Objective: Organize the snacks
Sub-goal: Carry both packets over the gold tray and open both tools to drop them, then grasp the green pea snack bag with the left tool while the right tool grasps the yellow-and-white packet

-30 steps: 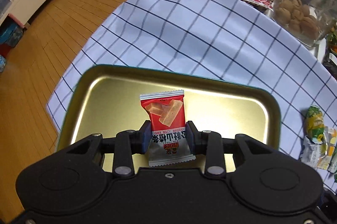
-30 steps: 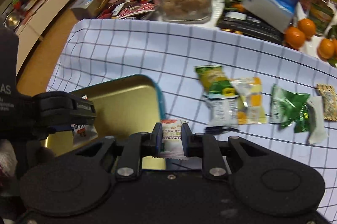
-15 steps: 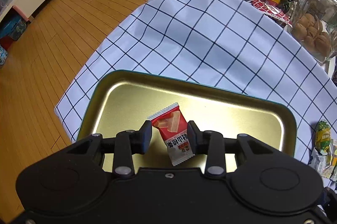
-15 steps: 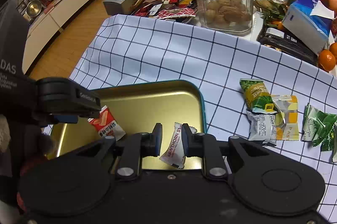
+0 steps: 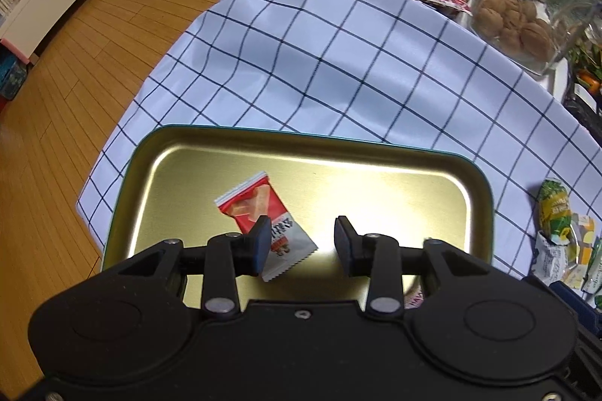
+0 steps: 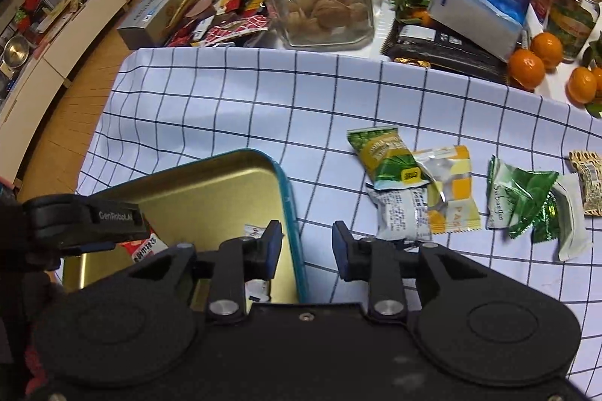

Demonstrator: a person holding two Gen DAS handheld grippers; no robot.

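A gold tray with a teal rim (image 5: pixel 301 134) lies on the checked cloth. Flat on its floor is a red snack packet (image 5: pixel 259 209), half behind one finger of my left gripper (image 5: pixel 302 243), which stands open just above it with nothing between its pads. My right gripper (image 6: pixel 306 250) hovers over the tray's right rim (image 6: pixel 290 201); its jaws are opening and the gap is empty. A white packet (image 6: pixel 255 231) lies in the tray behind its left finger. The red packet (image 6: pixel 147 247) also shows under the left gripper's finger (image 6: pixel 94 218).
Several loose packets lie on the cloth right of the tray: a green one (image 6: pixel 387 156), a yellow one (image 6: pixel 453 192), a white one (image 6: pixel 402 214). A glass jar of walnuts (image 6: pixel 320 5), a tissue box (image 6: pixel 478 5), oranges (image 6: pixel 526 67) and wrappers crowd the far edge.
Both grippers have opened. The red packet has dropped from the left one and the white packet from the right one; both now lie in the tray.
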